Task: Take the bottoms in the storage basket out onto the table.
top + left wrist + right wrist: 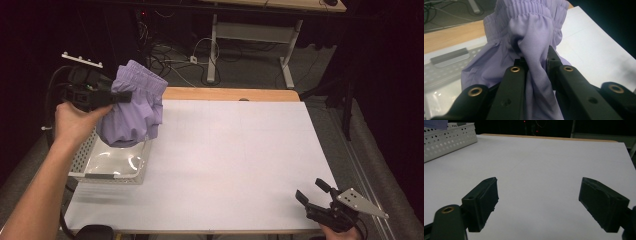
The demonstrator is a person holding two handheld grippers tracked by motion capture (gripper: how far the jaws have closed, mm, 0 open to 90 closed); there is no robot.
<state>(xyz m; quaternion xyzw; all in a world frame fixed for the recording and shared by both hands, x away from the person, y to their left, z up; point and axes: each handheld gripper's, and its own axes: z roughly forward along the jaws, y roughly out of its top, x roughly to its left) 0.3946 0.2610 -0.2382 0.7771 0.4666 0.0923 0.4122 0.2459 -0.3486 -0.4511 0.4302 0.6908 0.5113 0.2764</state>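
Observation:
A lavender garment with an elastic waistband [136, 105] hangs bunched above a white perforated basket [114, 176] at the table's left edge. My left gripper [120, 96] is shut on it just below the waistband, and the cloth's lower end droops toward the basket. In the left gripper view the cloth [534, 22] is pinched between the black jaws of that gripper [535, 60]. My right gripper [310, 189] rests at the table's near right corner, open with nothing between its jaws. The right gripper view has its fingers [484, 197] spread wide over bare white tabletop.
The white table surface [235, 155] stretches between the basket and the right gripper. The basket [449, 140] appears far left in the right gripper view. A wooden strip [230, 94] runs along the far edge. Cables and a desk frame [250, 35] lie on the floor beyond.

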